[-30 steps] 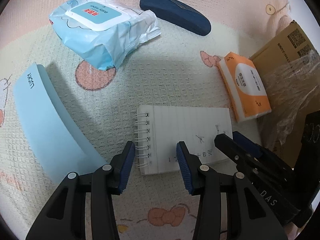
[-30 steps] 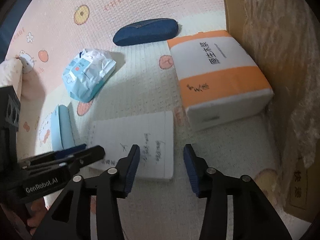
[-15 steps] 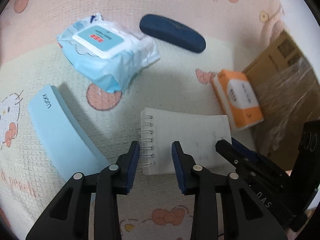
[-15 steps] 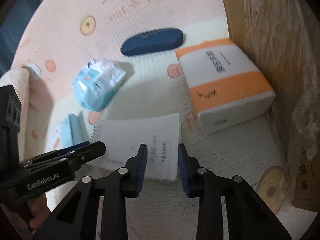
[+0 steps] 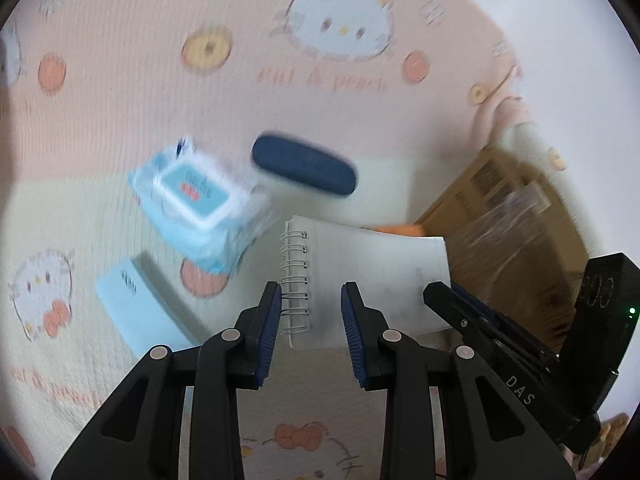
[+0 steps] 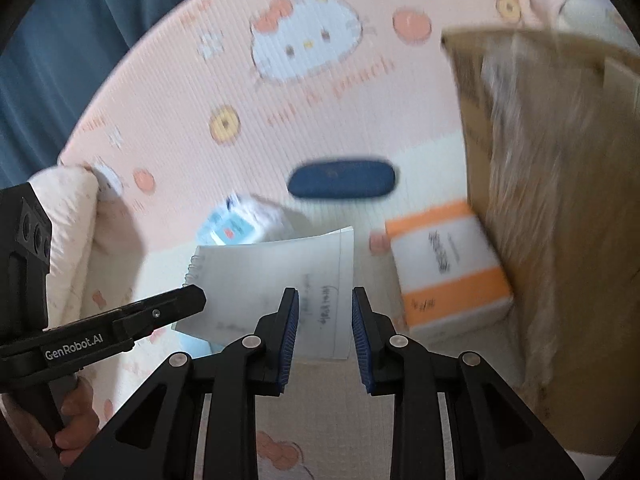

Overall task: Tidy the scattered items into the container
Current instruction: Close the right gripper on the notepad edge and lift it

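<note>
Both views motion-blurred. Notebook (image 5: 360,280) writing was illegible; its near edge sat behind the gripper fingers. Tissue pack (image 5: 400,230) was almost wholly hidden behind the notebook in left view. Box (image 6: 560,200) ran off the right edge; print unreadable. Wipes (image 6: 236,228) were partly covered by the notebook in right view.

Pink cartoon mat (image 5: 168,92); on it: wipes pack (image 5: 196,204), navy case (image 5: 304,168), blue box (image 5: 140,308), orange tissue pack (image 6: 448,268), cardboard box (image 6: 560,200) at right.
</note>
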`<action>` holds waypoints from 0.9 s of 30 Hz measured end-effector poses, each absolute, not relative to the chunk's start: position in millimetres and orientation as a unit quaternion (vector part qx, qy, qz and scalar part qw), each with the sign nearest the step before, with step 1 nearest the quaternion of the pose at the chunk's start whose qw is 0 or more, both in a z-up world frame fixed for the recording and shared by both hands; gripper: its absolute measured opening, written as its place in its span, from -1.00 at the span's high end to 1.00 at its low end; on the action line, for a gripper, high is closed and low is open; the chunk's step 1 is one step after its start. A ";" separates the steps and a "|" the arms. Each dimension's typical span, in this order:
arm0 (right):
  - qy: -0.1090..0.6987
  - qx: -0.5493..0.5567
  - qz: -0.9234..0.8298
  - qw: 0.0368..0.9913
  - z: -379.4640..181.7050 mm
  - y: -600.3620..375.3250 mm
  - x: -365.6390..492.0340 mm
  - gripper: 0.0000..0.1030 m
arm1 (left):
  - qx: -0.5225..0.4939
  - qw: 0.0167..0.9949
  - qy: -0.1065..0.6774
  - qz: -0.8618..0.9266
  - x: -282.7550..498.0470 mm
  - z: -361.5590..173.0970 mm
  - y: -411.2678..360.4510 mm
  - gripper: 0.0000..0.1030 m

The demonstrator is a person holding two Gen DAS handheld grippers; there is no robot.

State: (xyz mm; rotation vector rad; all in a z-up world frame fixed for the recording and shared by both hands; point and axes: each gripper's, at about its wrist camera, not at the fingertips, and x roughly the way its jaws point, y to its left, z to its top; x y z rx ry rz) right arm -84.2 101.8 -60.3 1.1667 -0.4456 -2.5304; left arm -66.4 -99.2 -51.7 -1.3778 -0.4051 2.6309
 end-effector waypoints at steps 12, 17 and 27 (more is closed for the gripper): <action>-0.218 0.350 -0.894 0.172 -31.5 125.9 -73.1 0.54 | -0.413 0.100 -0.120 0.897 -67.8 -9.6 -77.9 0.34; -0.196 0.403 -0.873 0.191 -65.6 105.7 -79.1 0.54 | -0.451 0.075 -0.134 0.879 -61.7 -32.8 -94.1 0.34; -0.170 0.497 -0.796 0.301 -140.8 11.6 -103.2 0.54 | -0.505 -0.028 -0.189 0.842 -40.0 -84.4 -178.0 0.34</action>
